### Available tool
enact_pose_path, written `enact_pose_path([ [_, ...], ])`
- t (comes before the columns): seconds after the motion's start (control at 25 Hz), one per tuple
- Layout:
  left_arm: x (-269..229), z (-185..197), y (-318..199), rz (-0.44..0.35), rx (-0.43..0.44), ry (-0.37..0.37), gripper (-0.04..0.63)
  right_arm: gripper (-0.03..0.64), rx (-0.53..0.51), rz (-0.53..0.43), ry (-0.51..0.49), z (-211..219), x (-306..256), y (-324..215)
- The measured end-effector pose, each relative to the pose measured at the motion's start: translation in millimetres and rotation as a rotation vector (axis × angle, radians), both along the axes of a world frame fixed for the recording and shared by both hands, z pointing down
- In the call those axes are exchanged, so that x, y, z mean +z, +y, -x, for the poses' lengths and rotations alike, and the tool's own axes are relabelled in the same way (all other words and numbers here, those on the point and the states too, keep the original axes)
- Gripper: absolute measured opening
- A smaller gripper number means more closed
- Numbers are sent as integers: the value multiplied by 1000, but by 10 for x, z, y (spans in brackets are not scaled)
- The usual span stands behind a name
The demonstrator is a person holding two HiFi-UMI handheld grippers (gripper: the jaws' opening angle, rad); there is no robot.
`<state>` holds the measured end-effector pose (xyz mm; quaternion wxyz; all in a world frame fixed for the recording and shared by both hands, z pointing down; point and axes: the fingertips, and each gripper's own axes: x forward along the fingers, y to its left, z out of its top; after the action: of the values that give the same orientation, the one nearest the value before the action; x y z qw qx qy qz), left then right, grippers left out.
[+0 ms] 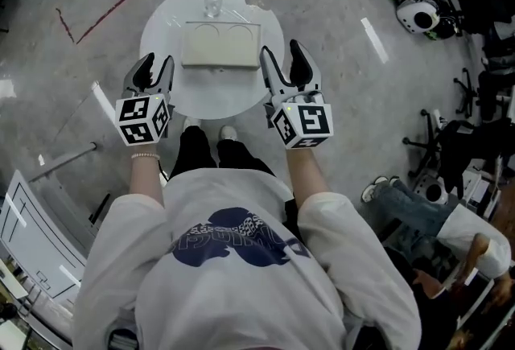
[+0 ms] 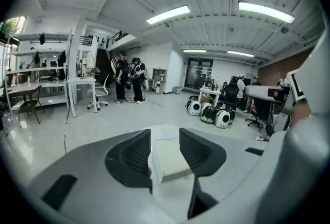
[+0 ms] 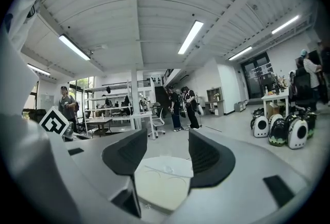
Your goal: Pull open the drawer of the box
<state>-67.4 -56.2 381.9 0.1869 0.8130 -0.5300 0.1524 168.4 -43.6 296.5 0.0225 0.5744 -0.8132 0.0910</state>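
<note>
A flat cream box (image 1: 222, 46) with two round dents in its lid lies on a small round white table (image 1: 161, 26); its drawer looks closed. The box also shows between the jaws in the left gripper view (image 2: 170, 158) and in the right gripper view (image 3: 161, 187). My left gripper (image 1: 153, 72) hovers open at the table's front left edge, left of the box. At the box's right end, my right gripper (image 1: 282, 67) hangs open, apart from it. Neither holds anything.
A clear glass (image 1: 213, 0) stands on the table behind the box. The person's shoes (image 1: 208, 132) are under the table's near edge. Round white devices (image 1: 414, 10) and chairs crowd the floor at the right. People (image 2: 129, 80) stand far off near desks.
</note>
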Motion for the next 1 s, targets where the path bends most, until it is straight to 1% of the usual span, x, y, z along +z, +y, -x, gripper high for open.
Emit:
enact_pose_path([
  [0.24, 551, -11, -155, 130, 59, -3, 155, 227, 26, 52, 16, 226, 242, -44],
  [0.52, 1133, -94, -251, 292, 108, 24, 155, 227, 51, 117, 26, 417, 545, -69],
  [0.84, 1561, -149, -308, 428, 128, 32, 155, 227, 63, 159, 33, 497, 737, -149],
  [1.0, 1689, -170, -348, 473, 129, 36, 155, 227, 70, 169, 38, 491, 785, -202],
])
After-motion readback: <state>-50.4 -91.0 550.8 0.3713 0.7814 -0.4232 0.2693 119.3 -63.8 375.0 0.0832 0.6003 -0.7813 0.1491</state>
